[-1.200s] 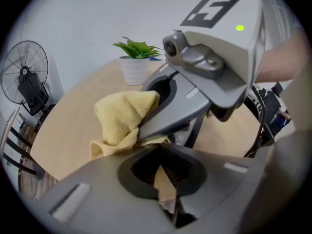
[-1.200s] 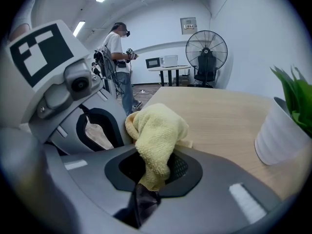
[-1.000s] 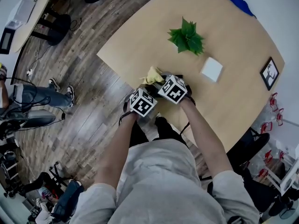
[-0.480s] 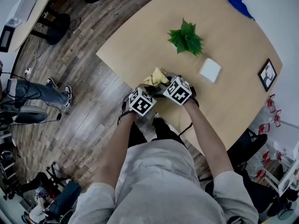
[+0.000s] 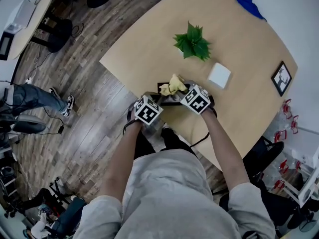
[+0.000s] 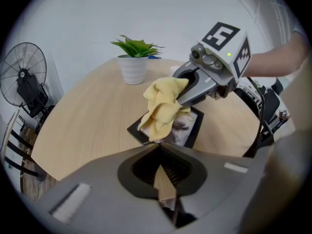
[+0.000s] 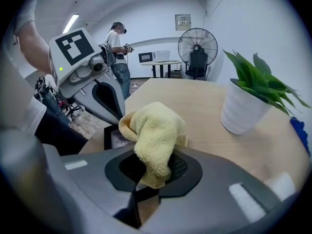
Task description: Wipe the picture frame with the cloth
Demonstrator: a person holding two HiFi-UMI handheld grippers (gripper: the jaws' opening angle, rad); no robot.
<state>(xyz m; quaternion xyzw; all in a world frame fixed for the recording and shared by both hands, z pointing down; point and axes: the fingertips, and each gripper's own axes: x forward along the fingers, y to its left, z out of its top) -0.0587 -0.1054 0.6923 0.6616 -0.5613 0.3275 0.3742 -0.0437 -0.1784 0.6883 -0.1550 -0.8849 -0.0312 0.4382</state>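
The right gripper (image 7: 148,185) has its fingers pinched tight on the yellow cloth (image 7: 156,130), bunched over the black picture frame (image 6: 187,128) lying near the desk (image 5: 249,59) edge, its near side nipped by the closed fingers of the left gripper (image 6: 159,149), a potted plant (image 5: 192,41) beyond.

**A shared office or lab workroom**

A wood-plank floor (image 5: 89,118) runs under a large pale wooden table (image 5: 239,44). A second table (image 5: 30,14) stands at the room's edge with black office chairs (image 5: 62,31) beside it. Cables (image 5: 37,68) trail across the boards. In the right gripper view, strip lights (image 7: 70,22) line a white ceiling and a pedestal fan (image 7: 197,47) stands by the wall. A desk (image 7: 161,62) at the back carries boxy equipment, and a person (image 7: 118,45) stands near it handling some gear. A potted plant (image 5: 192,41) sits on the big table.
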